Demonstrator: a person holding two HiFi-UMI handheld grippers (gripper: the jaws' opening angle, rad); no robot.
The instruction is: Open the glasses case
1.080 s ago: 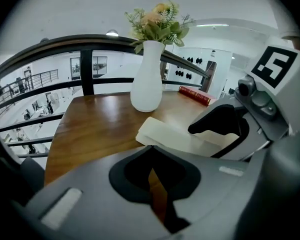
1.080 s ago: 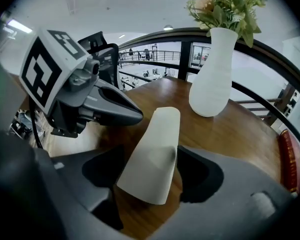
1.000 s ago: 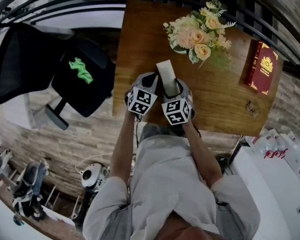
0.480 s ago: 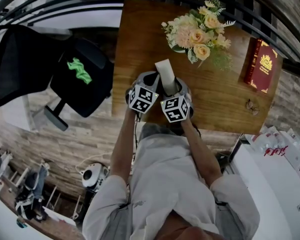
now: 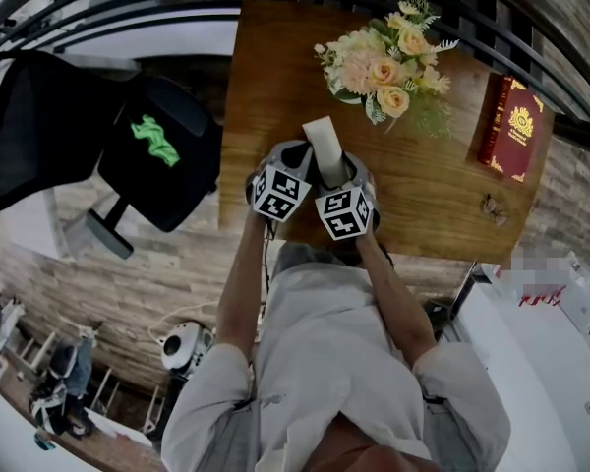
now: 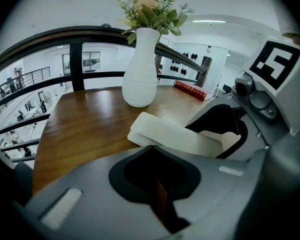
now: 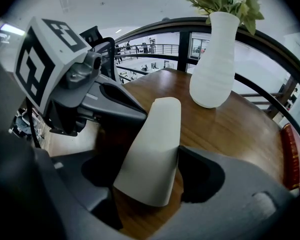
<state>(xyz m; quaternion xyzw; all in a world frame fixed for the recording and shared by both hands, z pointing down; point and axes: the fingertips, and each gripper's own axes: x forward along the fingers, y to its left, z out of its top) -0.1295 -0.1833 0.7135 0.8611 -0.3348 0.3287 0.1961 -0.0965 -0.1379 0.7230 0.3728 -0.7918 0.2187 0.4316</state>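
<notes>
A cream glasses case [image 5: 323,148] lies closed on the wooden table [image 5: 265,87], near its front edge. My right gripper [image 5: 340,173] is shut on the case's near end. In the right gripper view the case [image 7: 152,149] runs out from between the two jaws of the right gripper [image 7: 150,165] toward the vase. My left gripper [image 5: 301,157] is beside it on the left, shut, its tips against the case's side. In the left gripper view the case [image 6: 175,136] lies just past the tips of the left gripper [image 6: 151,149]; whether they nip its edge is hidden.
A white vase of flowers [image 5: 388,62] stands behind the case, seen close as the vase [image 7: 215,59]. A red book [image 5: 511,126] lies at the table's right end, with a small pair of glasses [image 5: 492,207] near it. A black chair [image 5: 157,150] stands left. A dark railing [image 6: 80,39] borders the table.
Both grippers and the case have barely shifted. The right gripper has edged slightly left, closer to the left one.
</notes>
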